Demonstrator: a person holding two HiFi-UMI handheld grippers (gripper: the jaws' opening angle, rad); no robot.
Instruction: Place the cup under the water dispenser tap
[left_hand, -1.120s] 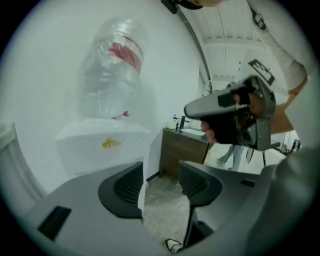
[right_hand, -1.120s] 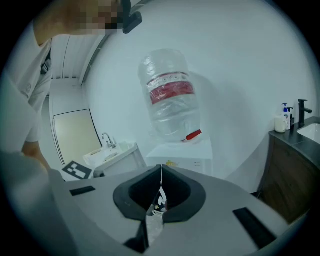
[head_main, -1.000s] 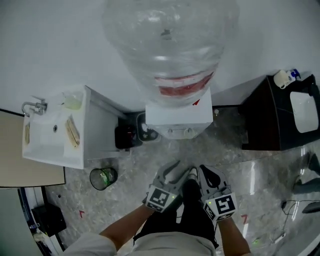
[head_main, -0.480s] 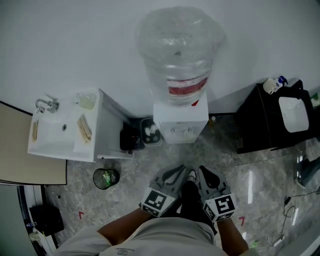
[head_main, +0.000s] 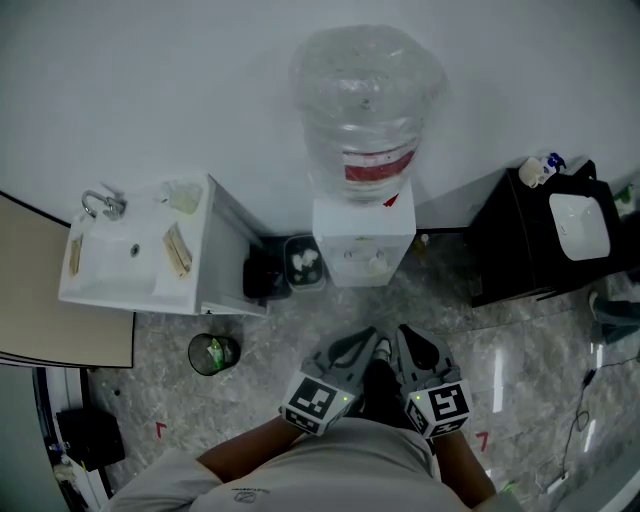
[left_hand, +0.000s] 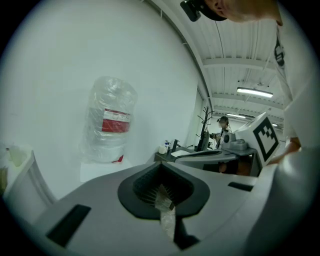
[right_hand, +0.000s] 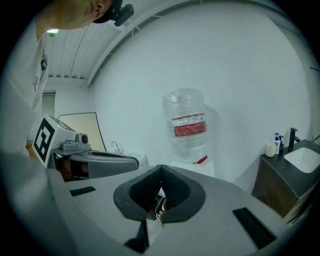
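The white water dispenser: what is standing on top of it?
A large clear bottle with a red label stands on the water dispenser. The bottle's neck is covered, so how it joins cannot be seen.

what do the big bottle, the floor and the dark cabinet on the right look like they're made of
Bottle: clear plastic, probably; see-through with crinkly glints.
Floor: polished stone or stone-look tile; grey mottling, bright reflected streaks.
Dark cabinet: matte wood or laminate, can't tell which.
Its basin: glossy white, likely ceramic.
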